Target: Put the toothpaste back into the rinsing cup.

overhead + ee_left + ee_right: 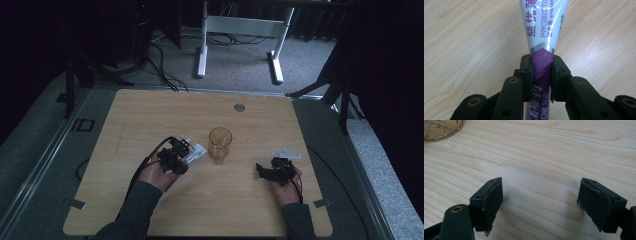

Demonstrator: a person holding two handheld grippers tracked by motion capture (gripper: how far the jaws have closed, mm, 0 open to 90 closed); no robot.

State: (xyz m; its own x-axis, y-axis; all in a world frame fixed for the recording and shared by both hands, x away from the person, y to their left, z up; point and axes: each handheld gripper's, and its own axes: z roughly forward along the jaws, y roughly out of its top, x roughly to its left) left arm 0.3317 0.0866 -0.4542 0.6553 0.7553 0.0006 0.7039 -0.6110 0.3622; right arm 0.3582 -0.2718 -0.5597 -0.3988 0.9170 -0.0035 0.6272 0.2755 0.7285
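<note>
Left gripper view puts us right on the action: the toothpaste tube [541, 50] runs straight up the middle of the frame, squarely between the two black jaws. Both pads are pressed against its purple section, one on each flank, so the left gripper [541, 72] is clamped on the tube. The white printed part fans out wider beyond the jaw tips, and the purple end carries on back between the arms towards the camera. Pale wood of the bench [461, 37] shows behind it on both sides.

Over to the high view: the left gripper [186, 152] sits in the person's left hand [157, 175], left of centre on the bench, with the white of the tube [197, 152] poking out from it towards the amber glass [220, 144]. That glass stands upright near the middle of the bench, just beside the tube's far end; whether they touch, I can't tell from up here.

On the other side, the right gripper [260, 169] lies low over the bench, well apart from the glass. Right gripper view confirms it: the right gripper [540, 195] has its jaws spread wide, bare wood between the pads, and the rim of the glass [441, 130] peeks in at the top left corner.
</note>
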